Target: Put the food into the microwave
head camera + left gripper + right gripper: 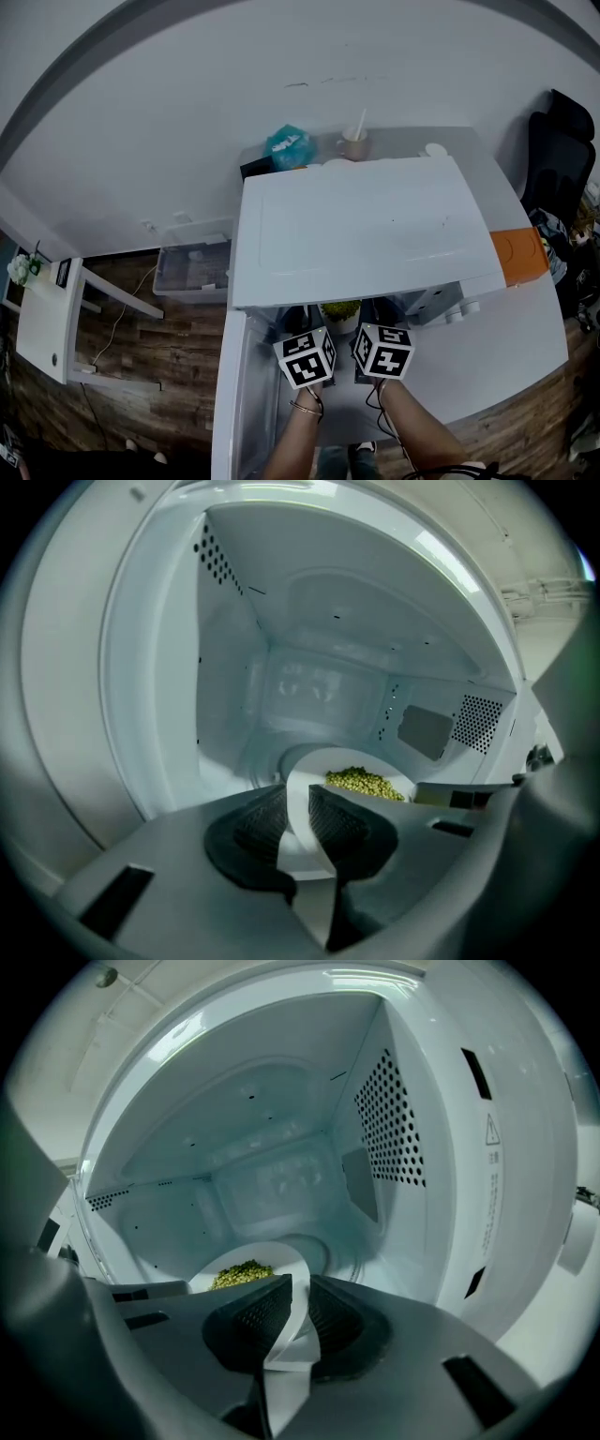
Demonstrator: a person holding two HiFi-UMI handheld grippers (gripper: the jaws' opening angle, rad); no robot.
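Lower centre, left gripper (298,803): jaws clenched on the near rim of the plate (302,772), taking its left side so the load rides level.
Beside it, right gripper (300,1302): jaws clamped on the same rim's right side, sharing the weight.
Past the jaws, plate: reaches into the oven mouth, roughly level; I cannot tell if it touches the floor.
Mid-plate, food (364,782): green heap, already inside the cavity.
Lower left, door (246,394): swung open, out of the arms' way.
Middle of the head view, microwave (366,225): its back wall lies well beyond the plate.
Upper centre, far: cup (353,145) and teal bag (288,145) by the wall, not involved.
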